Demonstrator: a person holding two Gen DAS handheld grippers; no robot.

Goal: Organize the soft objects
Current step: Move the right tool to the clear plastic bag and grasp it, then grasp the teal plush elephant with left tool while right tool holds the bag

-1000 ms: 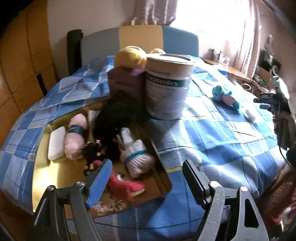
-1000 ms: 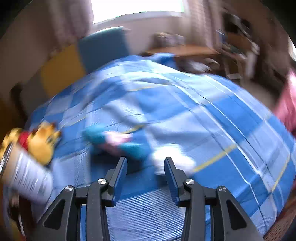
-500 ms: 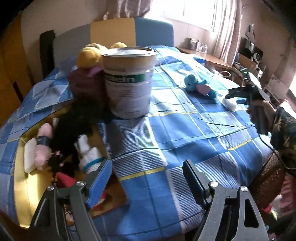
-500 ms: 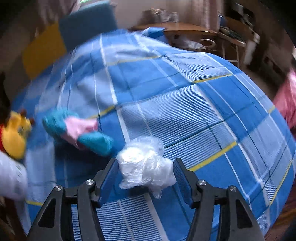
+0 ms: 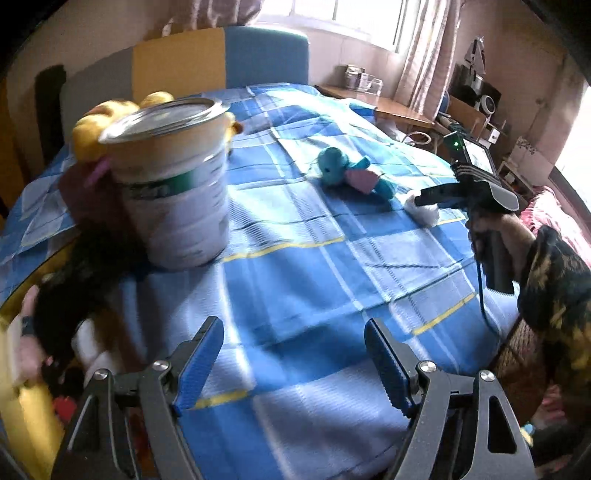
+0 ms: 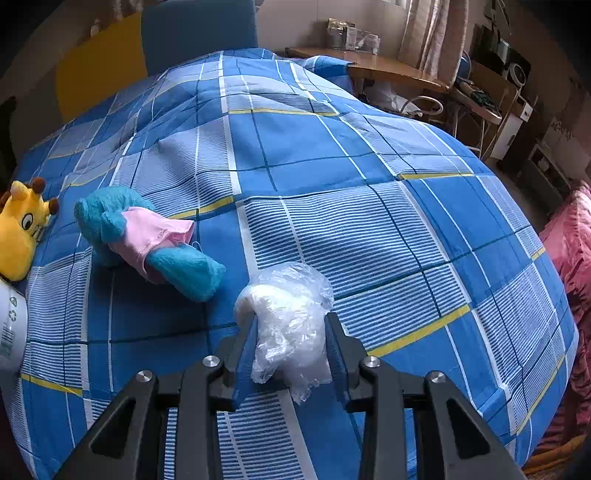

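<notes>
Bed takes up most of room, blue plaid cover (image 6: 317, 155) with yellow lines. Headboard (image 5: 218, 59) behind it, grey, yellow, blue panels. Bright window (image 5: 343, 14) above, daylight pouring in, pale patterned curtains (image 5: 421, 51) hanging beside it. Wooden desk (image 6: 388, 72) along far wall, pretty cluttered. Pinkish walls, boxes and gear stacked in right corner (image 5: 480, 99). Pink bedding (image 6: 572, 266) at right edge.
</notes>
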